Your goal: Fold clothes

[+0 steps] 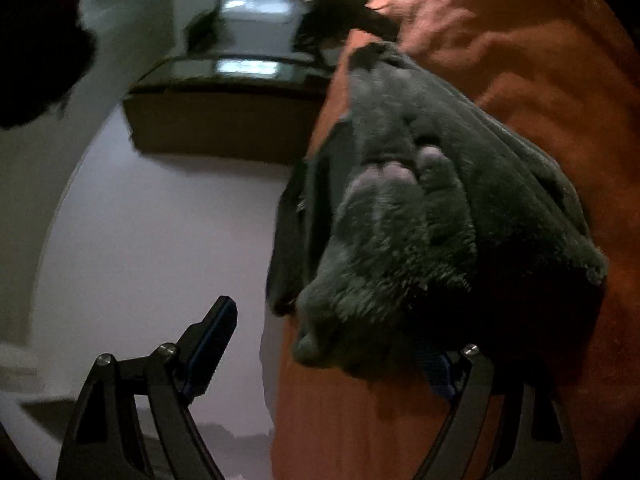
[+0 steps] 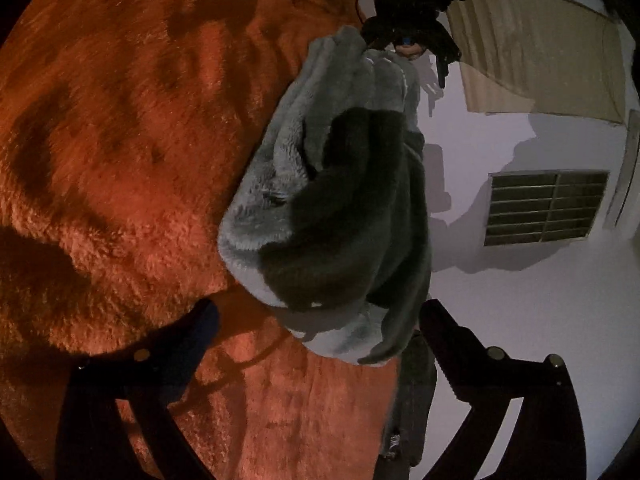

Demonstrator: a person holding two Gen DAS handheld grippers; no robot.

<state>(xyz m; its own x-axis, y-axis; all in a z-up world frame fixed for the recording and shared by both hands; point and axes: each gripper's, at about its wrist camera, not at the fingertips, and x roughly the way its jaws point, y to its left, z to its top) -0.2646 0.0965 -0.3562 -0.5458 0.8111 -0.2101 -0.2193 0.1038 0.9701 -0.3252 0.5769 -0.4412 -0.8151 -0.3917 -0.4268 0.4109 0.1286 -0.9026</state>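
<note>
Both grippers are spread wide and pinching nothing: the left gripper (image 1: 332, 344) has the gray fleece (image 1: 420, 216) bunched right at its fingertips, and the right gripper (image 2: 320, 328) hangs just short of it (image 2: 332, 208) over the orange blanket (image 2: 120, 140). I'd hunt for a real hem or corner before closing, not grab the middle of the wad. Honestly can't tell what garment it is, the left view is blurry, and one left finger is buried under the fluff.
</note>
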